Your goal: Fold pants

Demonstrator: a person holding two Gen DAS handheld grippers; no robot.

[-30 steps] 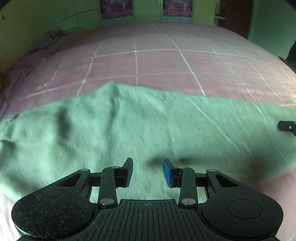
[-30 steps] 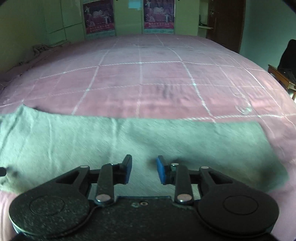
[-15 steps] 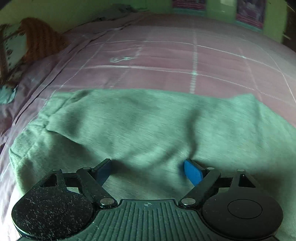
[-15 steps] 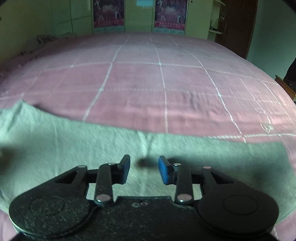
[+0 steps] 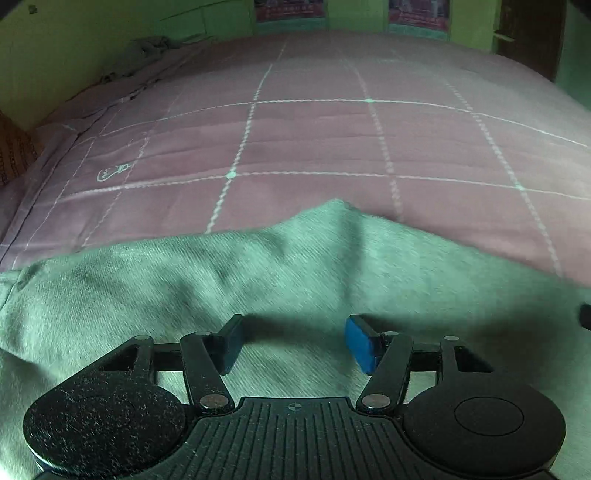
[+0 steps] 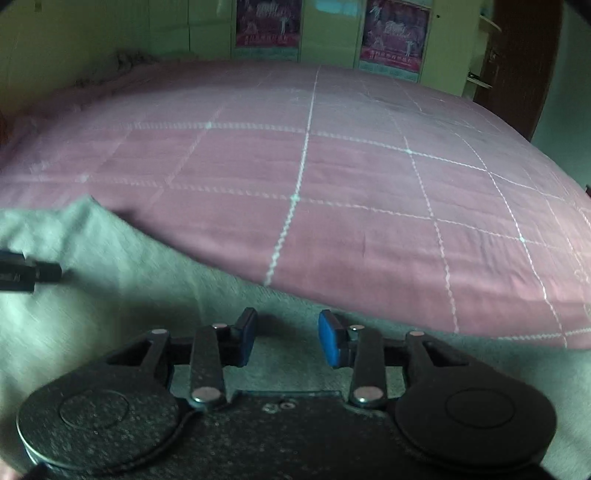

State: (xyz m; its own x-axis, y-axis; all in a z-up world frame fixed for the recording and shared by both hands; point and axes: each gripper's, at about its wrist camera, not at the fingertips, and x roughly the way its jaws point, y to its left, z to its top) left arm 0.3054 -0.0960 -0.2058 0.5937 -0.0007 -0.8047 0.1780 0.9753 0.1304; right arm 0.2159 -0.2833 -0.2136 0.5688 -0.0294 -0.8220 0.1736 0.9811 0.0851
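Observation:
Grey-green pants (image 5: 258,280) lie flat across the near side of a pink bed, with a raised peak on their far edge. My left gripper (image 5: 293,328) hovers just over the cloth. Its blue pads stand well apart and are closing, and nothing is pinched between them. In the right wrist view the pants (image 6: 110,295) run under my right gripper (image 6: 288,321), whose jaws are opening a little with only flat cloth below the gap. A finger of the left gripper (image 6: 29,275) shows at that view's left edge.
The pink bed cover (image 5: 332,140) with a white grid stretches far beyond the pants. Crumpled cloth (image 5: 147,48) lies at the far left corner. Two posters (image 6: 269,26) hang on the green wall, and a dark door (image 6: 517,55) stands at the right.
The left gripper's jaws spread wide from a narrow gap, then drew in slightly, as it swung across the pants. The right gripper slid sideways and its jaws widened a little.

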